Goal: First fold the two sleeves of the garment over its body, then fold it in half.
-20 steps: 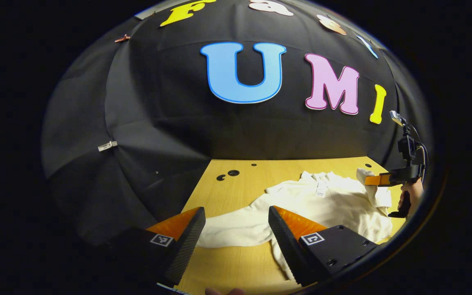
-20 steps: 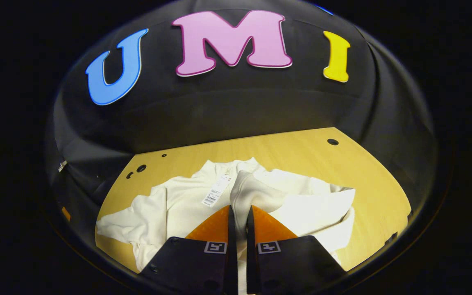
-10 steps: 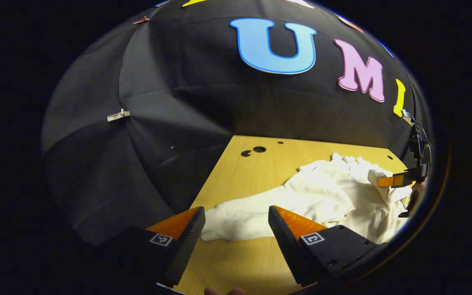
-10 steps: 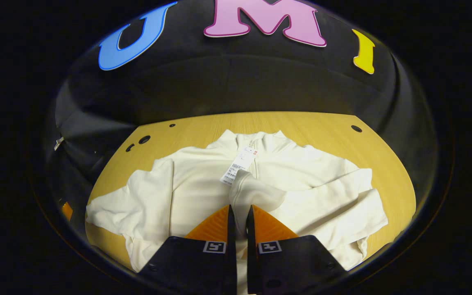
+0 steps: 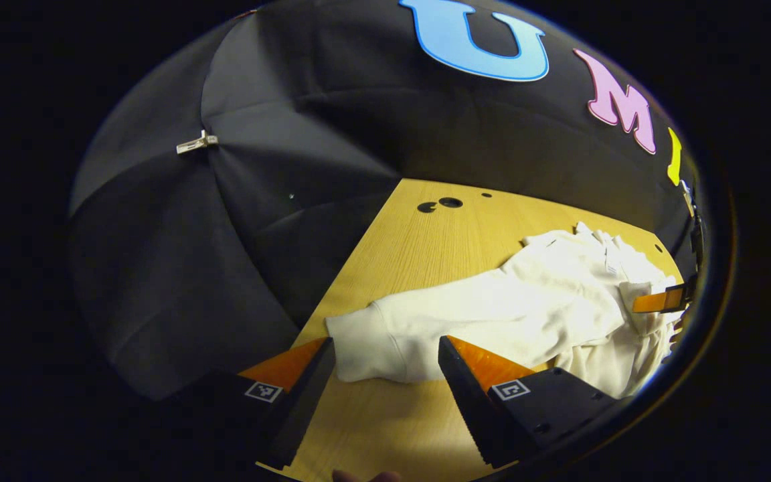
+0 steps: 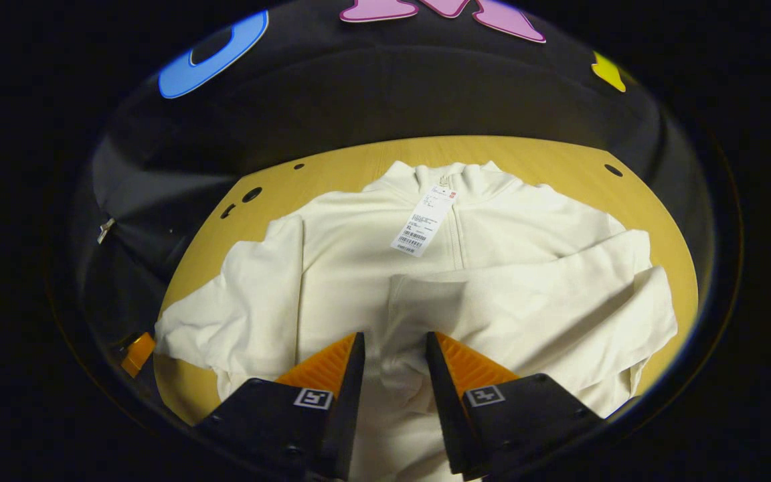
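Left gripper view, from left to right: the left gripper (image 5: 385, 365) hangs low over the near part of the wooden desk (image 5: 419, 241) with its jaws wide apart and nothing between them. Just ahead of its fingertips lies the cuff of the left sleeve (image 5: 425, 328), stretched out flat across the desk away from the body of the white garment (image 5: 579, 294). At the far right edge, a fingertip of the right gripper (image 5: 656, 302) shows over the garment's body.

Right gripper view, from left to right: a fingertip of the left gripper (image 6: 136, 353) shows at the desk's (image 6: 553, 167) left border, beside the end of the spread left sleeve (image 6: 238, 308). The garment (image 6: 359, 248) lies face up with its collar toward the booth wall, and a paper tag (image 6: 423, 226) rests on the chest by the zip. The right sleeve (image 6: 533, 294) is laid across the body, its cuff near the middle. The right gripper (image 6: 393, 358) stands over that cuff with its jaws partly open; the cloth lies between the fingers, but they do not press on it.
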Demonstrator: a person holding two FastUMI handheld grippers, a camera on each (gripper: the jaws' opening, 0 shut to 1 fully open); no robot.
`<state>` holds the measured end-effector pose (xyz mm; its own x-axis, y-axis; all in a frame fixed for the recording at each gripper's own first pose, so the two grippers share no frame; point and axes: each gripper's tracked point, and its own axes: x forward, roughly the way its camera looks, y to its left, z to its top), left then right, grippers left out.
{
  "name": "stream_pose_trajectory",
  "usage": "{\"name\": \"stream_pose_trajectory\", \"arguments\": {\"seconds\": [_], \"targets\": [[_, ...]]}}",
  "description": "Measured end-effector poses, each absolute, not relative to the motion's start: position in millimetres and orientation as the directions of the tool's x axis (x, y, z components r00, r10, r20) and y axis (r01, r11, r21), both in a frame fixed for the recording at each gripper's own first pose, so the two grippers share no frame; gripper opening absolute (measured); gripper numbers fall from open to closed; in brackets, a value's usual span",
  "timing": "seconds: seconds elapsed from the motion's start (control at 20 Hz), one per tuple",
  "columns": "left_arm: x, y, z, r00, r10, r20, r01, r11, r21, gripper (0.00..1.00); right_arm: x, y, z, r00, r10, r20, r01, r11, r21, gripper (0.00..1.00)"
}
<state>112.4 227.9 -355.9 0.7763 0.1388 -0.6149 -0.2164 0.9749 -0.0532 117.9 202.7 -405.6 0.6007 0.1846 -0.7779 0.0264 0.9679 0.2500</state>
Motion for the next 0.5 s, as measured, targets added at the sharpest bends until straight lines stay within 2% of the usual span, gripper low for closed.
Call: {"name": "stream_pose_trajectory", "arguments": {"seconds": [0.1, 0.15, 0.25, 0.5], "targets": [[114, 229, -362, 0.761, 0.142, -0.633, -0.222, 0.974, -0.049, 0.98, 112, 207, -397, 0.597, 0.211, -0.774, 0.021, 0.960, 0.278, 0.65], [114, 229, -364, 0.754, 0.145, -0.641, -0.224, 0.973, -0.044, 0.98, 110, 208, -392, 0.595, 0.222, -0.772, 0.020, 0.957, 0.290, 0.76], [113, 229, -368, 0.740, 0.149, -0.656, -0.227, 0.973, -0.035, 0.98, 104, 205, -379, 0.605, 0.234, -0.761, 0.022, 0.951, 0.309, 0.88], [113, 230, -380, 0.704, 0.143, -0.696, -0.229, 0.973, -0.031, 0.97, 78, 181, -332, 0.648, 0.245, -0.721, 0.033, 0.937, 0.347, 0.90]]}}
